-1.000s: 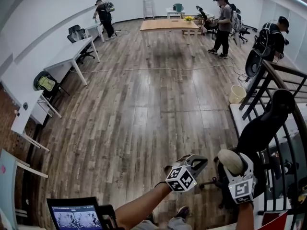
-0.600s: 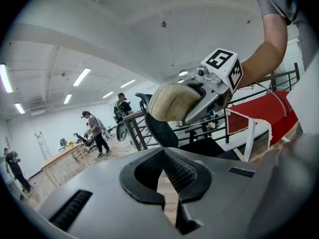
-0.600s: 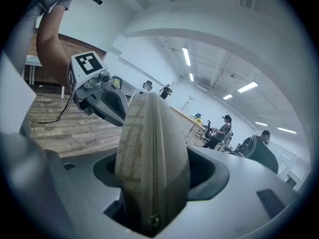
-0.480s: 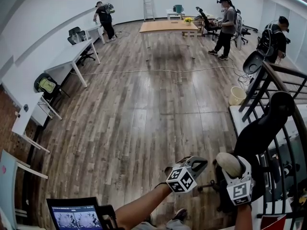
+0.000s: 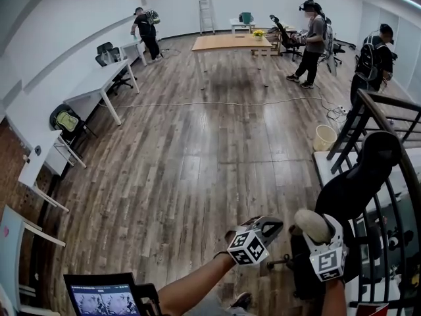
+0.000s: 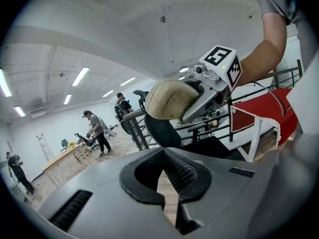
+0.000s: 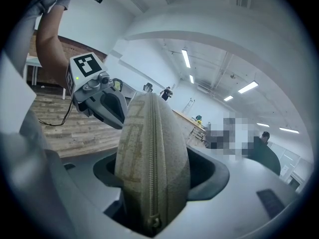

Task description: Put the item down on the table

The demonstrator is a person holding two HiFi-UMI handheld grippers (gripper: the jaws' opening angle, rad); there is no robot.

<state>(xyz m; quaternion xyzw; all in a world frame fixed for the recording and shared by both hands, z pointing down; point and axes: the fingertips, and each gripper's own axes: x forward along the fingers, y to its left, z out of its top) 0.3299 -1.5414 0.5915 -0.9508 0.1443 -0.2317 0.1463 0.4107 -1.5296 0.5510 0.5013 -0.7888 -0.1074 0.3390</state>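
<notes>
A beige zip pouch (image 7: 149,138) stands upright between the jaws of my right gripper (image 7: 152,151), which is shut on it. In the head view the pouch (image 5: 311,224) shows at the bottom right, held in the air over the wooden floor, beside a black office chair (image 5: 355,189). My left gripper (image 5: 266,228) hovers just to the pouch's left, apart from it. In the left gripper view its jaws (image 6: 167,178) are shut with nothing between them, and the pouch (image 6: 169,99) and the right gripper's marker cube (image 6: 222,63) hang just ahead of them.
A black metal railing (image 5: 388,127) and a white table top (image 5: 327,170) lie to the right. A pale bin (image 5: 324,137) stands on the floor. White desks (image 5: 99,78) line the left wall, a wooden table (image 5: 230,41) is far back. Three people stand at the back. A screen (image 5: 102,296) is near my left arm.
Both grippers have stayed almost in place, the right one still holding the pouch. The head view has shifted slightly and the people at the back have moved a little.
</notes>
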